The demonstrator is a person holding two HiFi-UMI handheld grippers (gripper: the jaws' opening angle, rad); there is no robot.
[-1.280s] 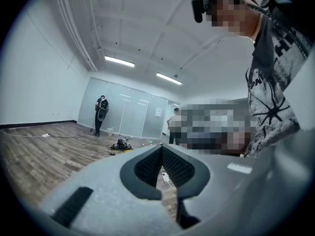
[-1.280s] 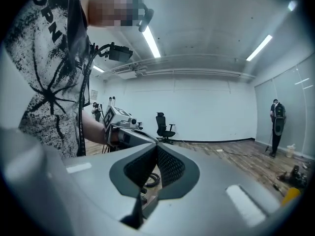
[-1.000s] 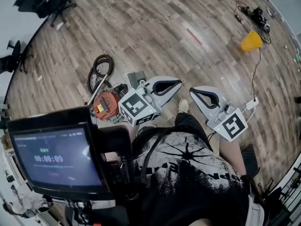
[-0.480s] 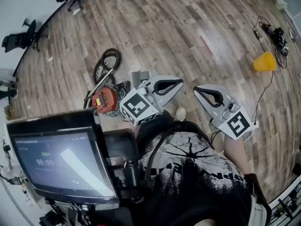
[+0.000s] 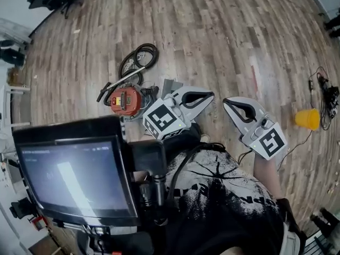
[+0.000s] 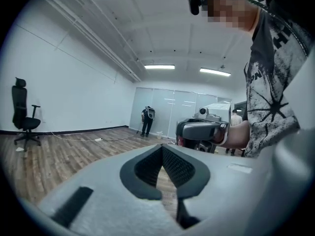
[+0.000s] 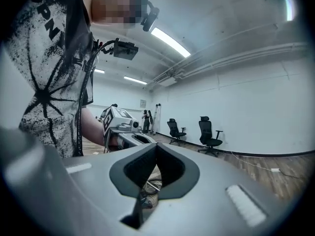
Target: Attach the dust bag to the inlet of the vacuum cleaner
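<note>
We are holding both claws closed and empty. The left gripper (image 5: 210, 95) is hovering just right of the red vacuum cleaner (image 5: 125, 100) and partly hiding a grey piece (image 5: 171, 85), possibly the dust bag. The right gripper (image 5: 226, 101) is hovering farther right.

Wood-plank floor (image 5: 223, 47), plain white walls (image 6: 74, 92), glass partition (image 6: 170, 109) at the far end. Black office chairs (image 7: 209, 134) along the walls, ceiling strip lights (image 6: 159, 67) on. Yellow container (image 5: 308, 119) and loose cables (image 5: 324, 92) on the floor, off to one side.
</note>
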